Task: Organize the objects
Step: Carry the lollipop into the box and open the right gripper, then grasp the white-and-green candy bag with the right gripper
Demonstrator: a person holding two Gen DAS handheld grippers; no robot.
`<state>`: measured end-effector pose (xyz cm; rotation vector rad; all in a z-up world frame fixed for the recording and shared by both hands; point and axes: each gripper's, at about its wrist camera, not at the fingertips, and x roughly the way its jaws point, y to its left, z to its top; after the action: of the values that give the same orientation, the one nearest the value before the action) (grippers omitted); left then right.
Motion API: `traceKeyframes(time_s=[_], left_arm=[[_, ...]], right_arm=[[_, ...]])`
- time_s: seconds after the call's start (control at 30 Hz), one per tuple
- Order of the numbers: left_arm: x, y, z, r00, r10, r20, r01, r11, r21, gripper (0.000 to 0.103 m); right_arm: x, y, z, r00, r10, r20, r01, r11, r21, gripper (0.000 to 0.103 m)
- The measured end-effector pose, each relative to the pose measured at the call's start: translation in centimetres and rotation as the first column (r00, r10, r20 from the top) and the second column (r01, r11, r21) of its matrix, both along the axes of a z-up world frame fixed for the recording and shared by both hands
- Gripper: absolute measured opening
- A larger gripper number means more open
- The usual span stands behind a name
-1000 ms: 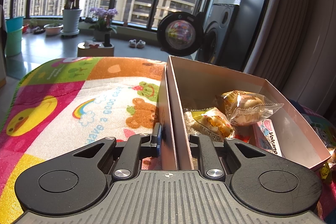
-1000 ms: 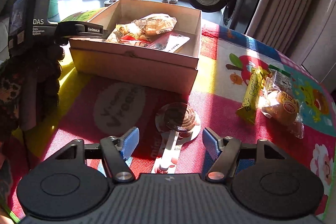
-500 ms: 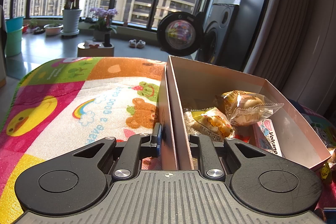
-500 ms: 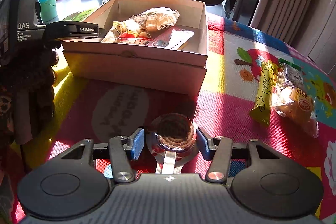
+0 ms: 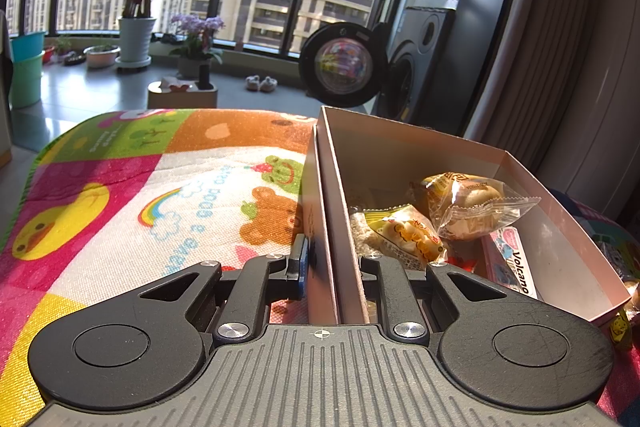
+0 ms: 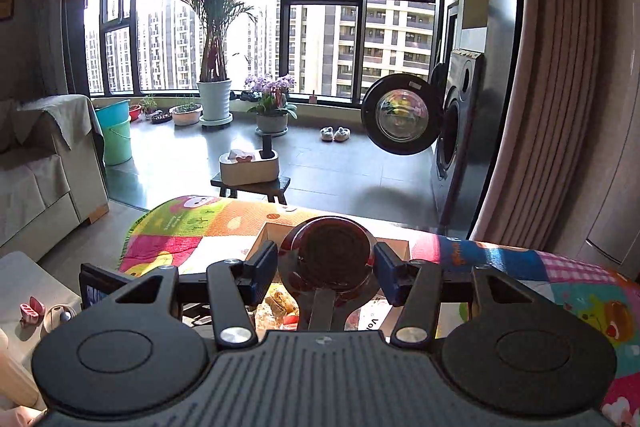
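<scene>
A shallow cardboard box (image 5: 400, 151) rests on a colourful cartoon mat (image 5: 160, 195). My left gripper (image 5: 334, 267) is shut on the box's near side wall, one finger outside and one inside. Several wrapped snacks lie in the box, among them a clear-wrapped bun (image 5: 472, 205) and a pink "Volcano" packet (image 5: 516, 263). My right gripper (image 6: 326, 267) is shut on a round chocolate lollipop in a clear wrapper (image 6: 332, 259), lifted above the box (image 6: 264, 231), with its stick running back between the fingers.
Beyond the mat's far edge are a small stool with a white holder (image 6: 250, 167), potted plants (image 6: 214, 99), and a washing machine with its door open (image 6: 404, 119). A sofa (image 6: 36, 167) stands at the left. More mat (image 6: 560, 275) extends right of the box.
My right gripper closed on the lollipop, lifted it off the mat and tilted up, now over the box. The left gripper has stayed clamped on the box wall.
</scene>
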<state>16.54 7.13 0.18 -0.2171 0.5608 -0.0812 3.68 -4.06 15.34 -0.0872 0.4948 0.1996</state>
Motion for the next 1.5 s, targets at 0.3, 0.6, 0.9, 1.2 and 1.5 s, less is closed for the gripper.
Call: traceKeyframes(time_s=[0.3,0.6,0.9,1.2,1.5], left_arm=[[0.0,0.0,0.0,1.0,0.0,0.0,0.0,1.0,0.0,0.017],[0.0,0.0,0.0,1.0,0.0,0.0,0.0,1.0,0.0,0.017],[0.0,0.0,0.0,1.0,0.0,0.0,0.0,1.0,0.0,0.017],[0.0,0.0,0.0,1.0,0.0,0.0,0.0,1.0,-0.001,0.017],[0.0,0.0,0.0,1.0,0.0,0.0,0.0,1.0,0.0,0.017]], right_arm=[[7.7,4.0,-6.0,0.995,-0.001,-0.102,-0.008,0.997,-0.08,0.052],[7.1,1.3,-6.4,0.985,-0.001,-0.172,0.003,1.0,0.015,0.072],[0.7,-7.9,-6.3,0.97,-0.225,-0.087,0.225,0.974,-0.007,0.102],[-6.3,-17.8,-12.0,0.849,-0.515,-0.118,0.506,0.857,-0.096,0.103],[-6.5,-20.6,-15.0,0.801,-0.564,-0.203,0.577,0.817,0.008,0.103]])
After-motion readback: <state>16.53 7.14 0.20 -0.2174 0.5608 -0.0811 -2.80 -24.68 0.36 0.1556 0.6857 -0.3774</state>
